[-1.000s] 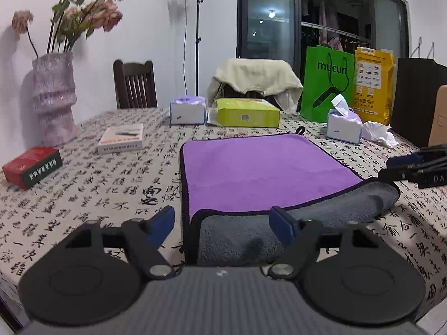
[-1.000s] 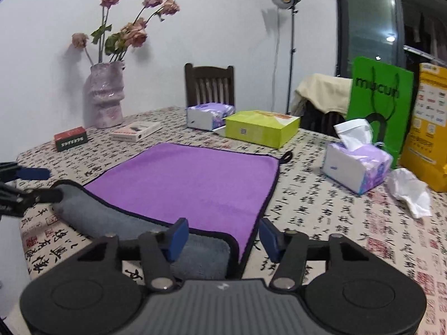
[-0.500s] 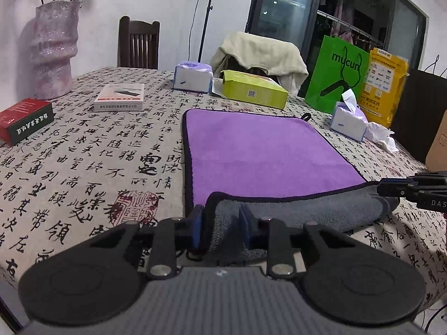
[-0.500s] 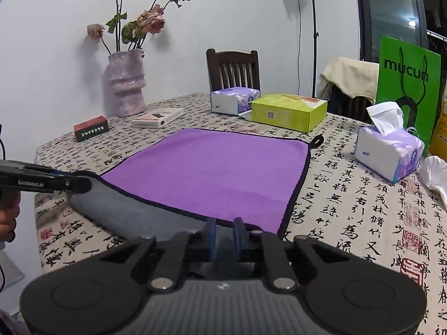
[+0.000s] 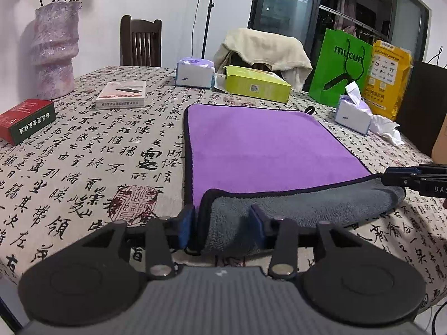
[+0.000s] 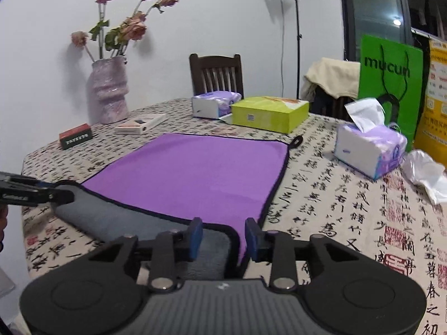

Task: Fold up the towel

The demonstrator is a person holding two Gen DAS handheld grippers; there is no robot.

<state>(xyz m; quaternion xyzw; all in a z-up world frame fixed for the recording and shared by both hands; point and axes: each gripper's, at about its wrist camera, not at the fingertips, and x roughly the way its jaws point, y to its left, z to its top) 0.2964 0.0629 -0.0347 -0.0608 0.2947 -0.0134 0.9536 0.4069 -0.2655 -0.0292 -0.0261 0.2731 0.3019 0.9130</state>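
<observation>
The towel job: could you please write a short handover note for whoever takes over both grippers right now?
The towel lies flat on the table, purple side up. Its near edge is turned over as a grey strip.
The left gripper is open, with its fingers either side of the near left corner.
The right gripper is open, likewise straddling the near right corner.
Done: only that narrow turn-over.
Left: probably close on both corners, carry them to the far edge, then fold again.
</observation>
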